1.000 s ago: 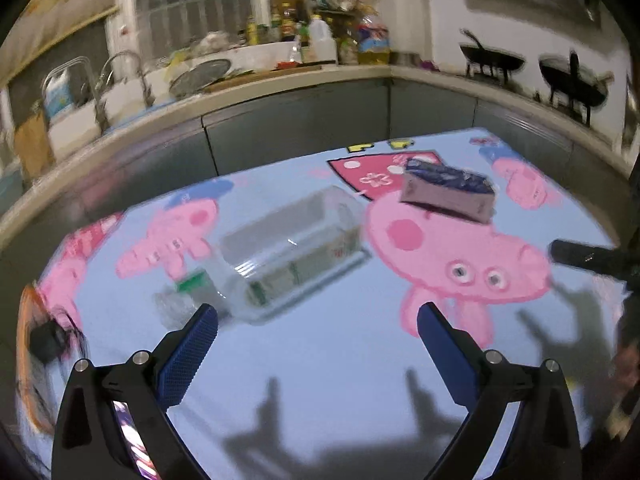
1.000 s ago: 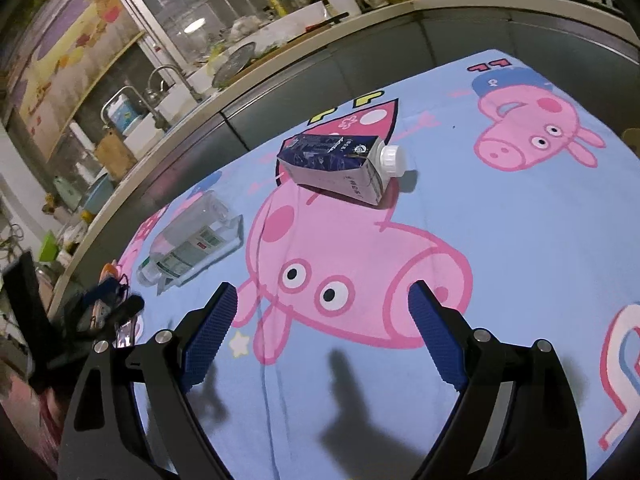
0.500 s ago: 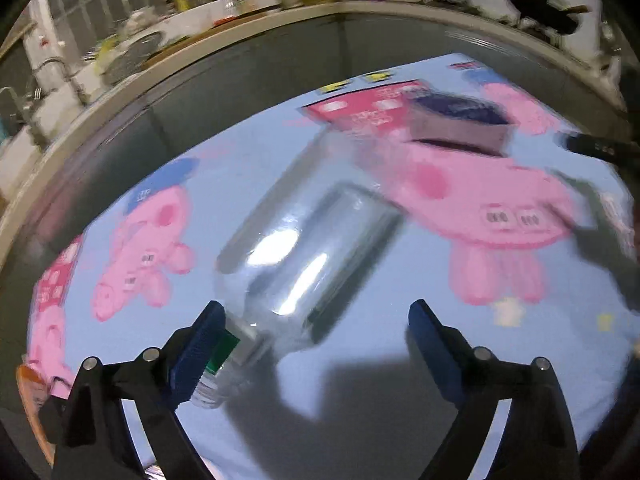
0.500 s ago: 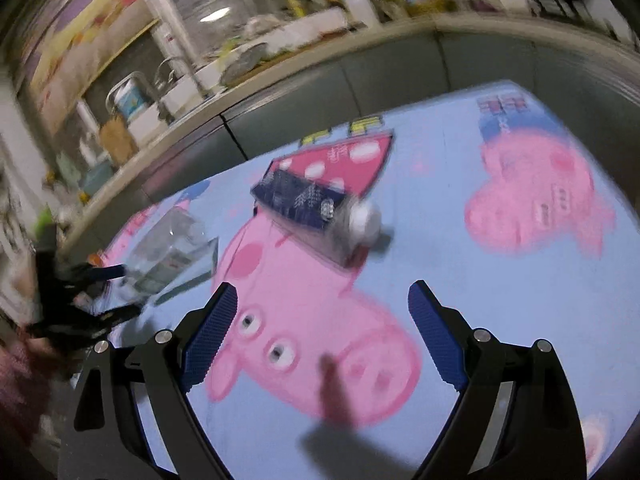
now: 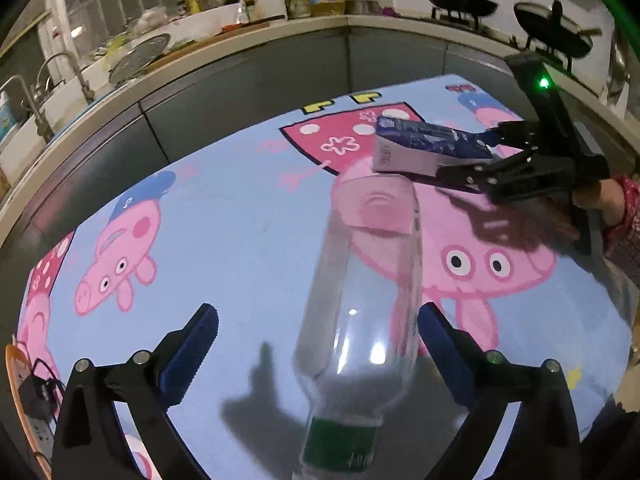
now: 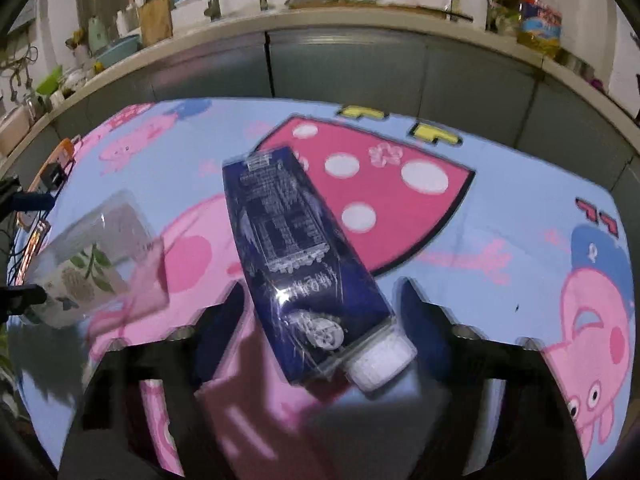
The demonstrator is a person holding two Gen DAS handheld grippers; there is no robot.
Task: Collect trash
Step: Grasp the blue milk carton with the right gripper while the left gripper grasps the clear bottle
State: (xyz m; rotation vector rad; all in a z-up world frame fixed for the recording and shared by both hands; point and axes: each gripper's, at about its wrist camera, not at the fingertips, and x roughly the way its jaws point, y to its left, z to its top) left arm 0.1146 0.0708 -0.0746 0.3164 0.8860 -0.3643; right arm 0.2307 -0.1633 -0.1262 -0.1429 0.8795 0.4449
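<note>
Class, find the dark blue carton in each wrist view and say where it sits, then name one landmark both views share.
Left wrist view: the dark blue carton is upper right, between the right gripper's closing jaws.
Right wrist view: the carton fills the centre, its white cap nearest the camera.
Shared landmark: the clear plastic bottle.

We look down along our right gripper, whose blurred jaws are closing around a dark blue carton that lies between them on the pale blue cartoon-pig cloth, its white screw cap pointing toward us and to the right. At the left edge a clear plastic bottle with a leaf-printed label lies on the cloth, with the black tips of the left gripper just beside it. Beyond the cloth runs a grey-fronted kitchen counter crowded with bottles, bowls and a tap.
</note>
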